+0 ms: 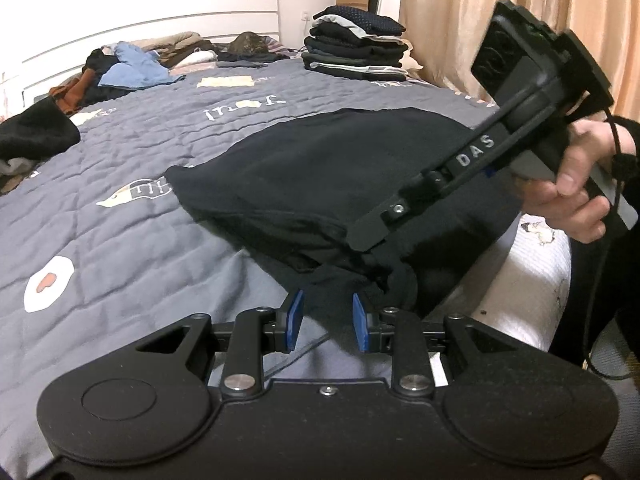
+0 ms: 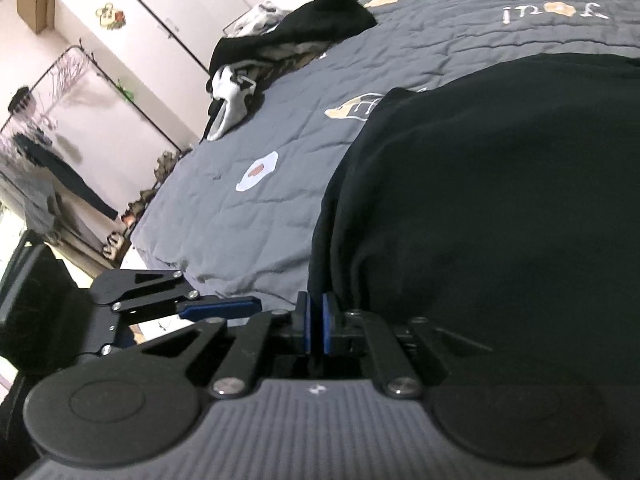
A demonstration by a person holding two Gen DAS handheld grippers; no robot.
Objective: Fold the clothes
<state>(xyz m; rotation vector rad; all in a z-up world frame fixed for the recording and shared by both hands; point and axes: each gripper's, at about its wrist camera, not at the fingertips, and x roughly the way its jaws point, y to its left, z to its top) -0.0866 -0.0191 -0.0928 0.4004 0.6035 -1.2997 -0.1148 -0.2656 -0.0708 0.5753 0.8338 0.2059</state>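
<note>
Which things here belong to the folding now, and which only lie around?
In use: black garment; left claw; right claw.
Lying about: folded stack; heap of loose clothes; cat; grey quilt.

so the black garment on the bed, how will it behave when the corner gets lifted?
Probably floppy: the black garment already sags in soft folds over the quilt. Likely light for its size but thick, fleece-like, so folds may spring open. Unlikely to slide much on that textured quilt.
</note>
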